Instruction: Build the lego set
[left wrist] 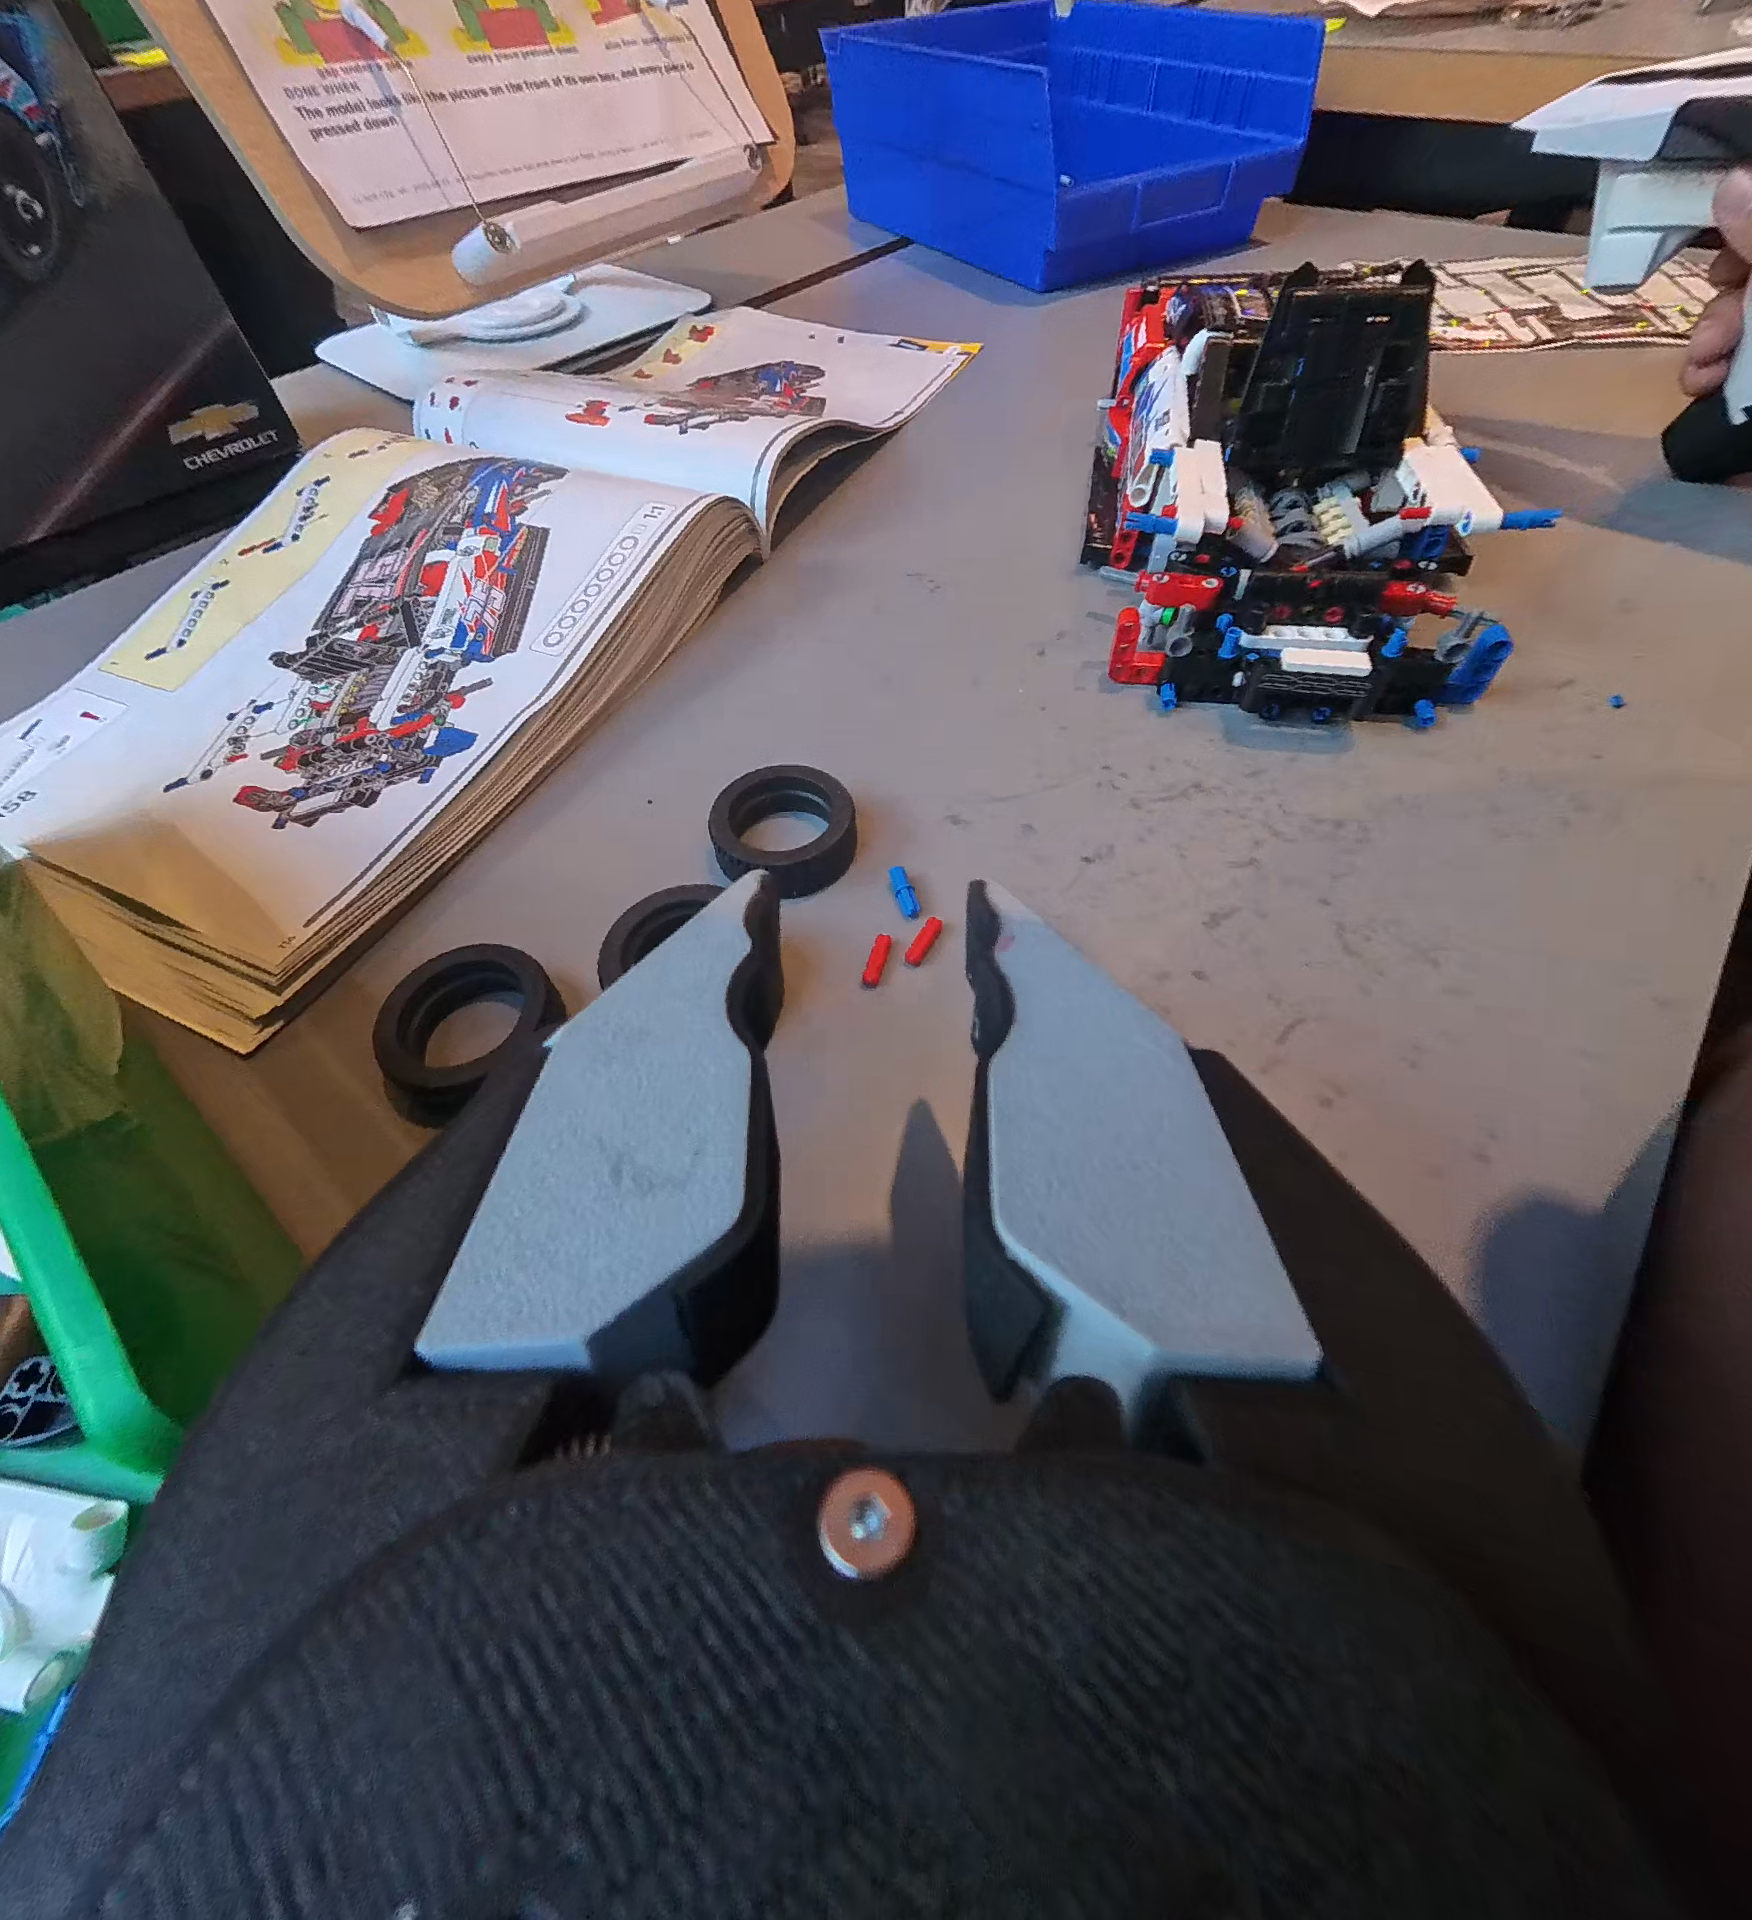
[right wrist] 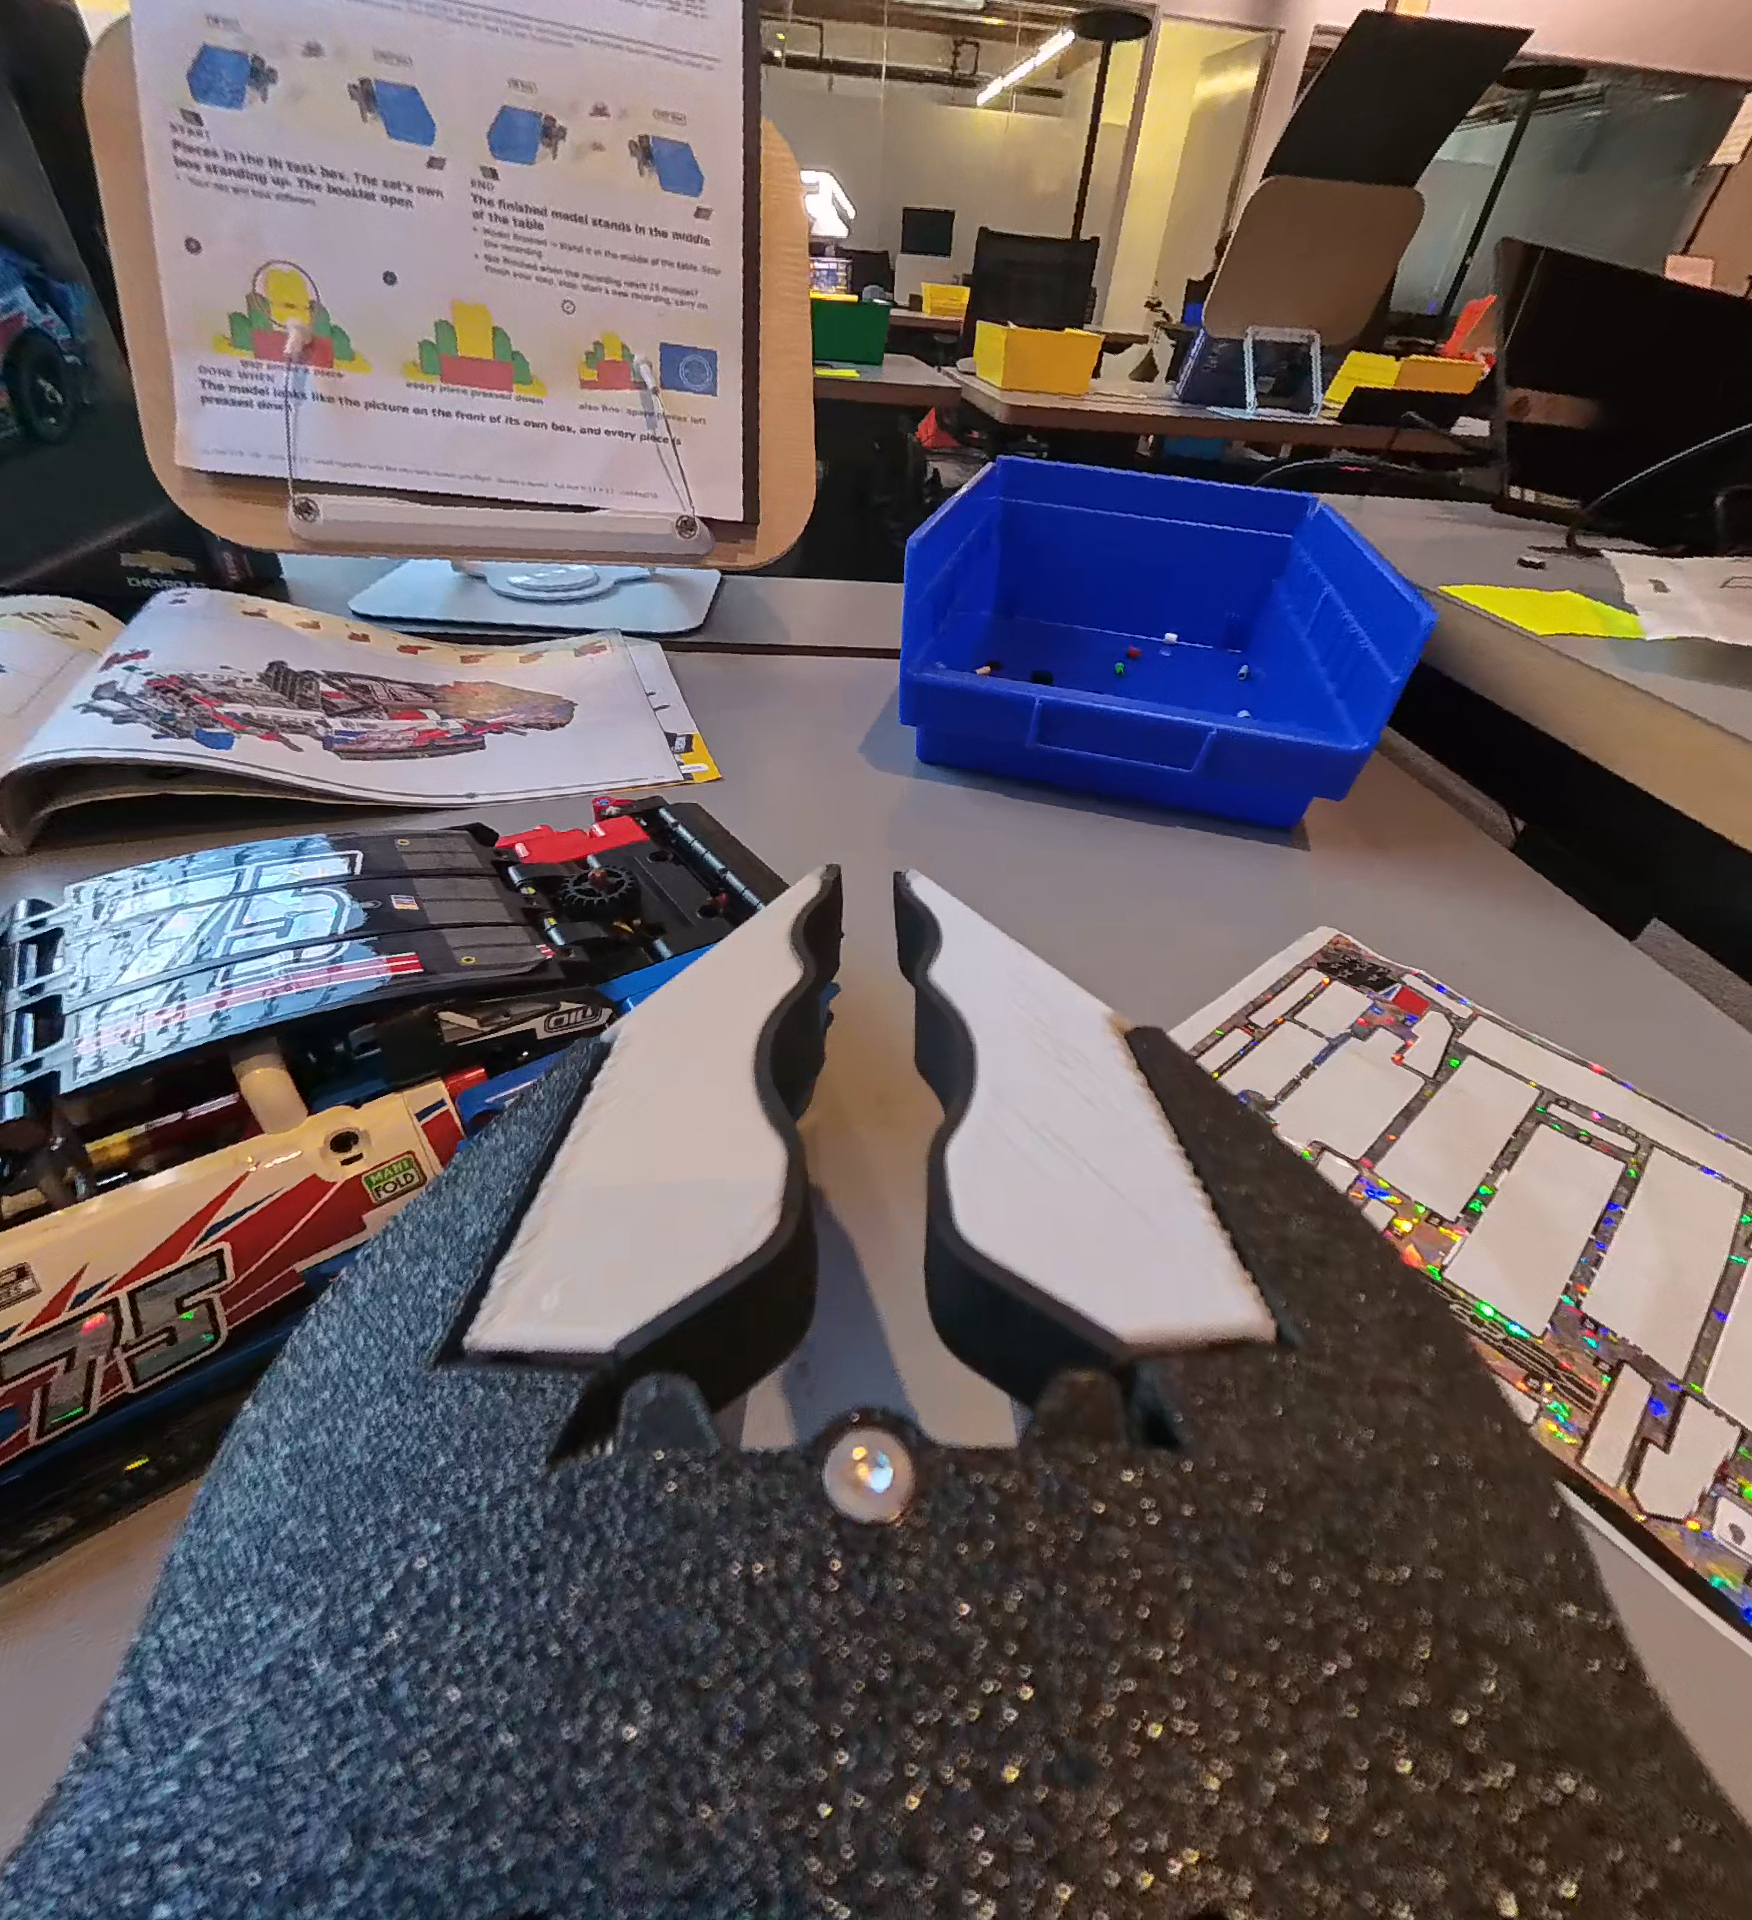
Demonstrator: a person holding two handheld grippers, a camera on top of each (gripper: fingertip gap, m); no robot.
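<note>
A part-built red, white, blue and black lego race car [left wrist: 1287, 499] lies on its side on the grey table; it also shows at the left of the right wrist view [right wrist: 228, 1091]. My left gripper [left wrist: 870, 894] is open and empty, low over the table. A blue pin [left wrist: 903, 891] and two red pins [left wrist: 922, 940] lie between its fingertips. Three black tyres [left wrist: 784, 828] lie just left of it. My right gripper [right wrist: 867, 883] is open by a narrow gap and empty, beside the car. It also shows held in a hand in the left wrist view [left wrist: 1672, 156].
An open instruction booklet [left wrist: 352, 644] lies left. A blue bin [right wrist: 1152, 644] with a few small pieces stands at the back. A used shiny sticker sheet [right wrist: 1578, 1247] lies right. A document stand [right wrist: 436, 312] and the set's box [left wrist: 51, 312] stand behind. A green bin [left wrist: 41, 1247] sits at the near left. Across from one pair of fingers to the other is roughly 45 cm.
</note>
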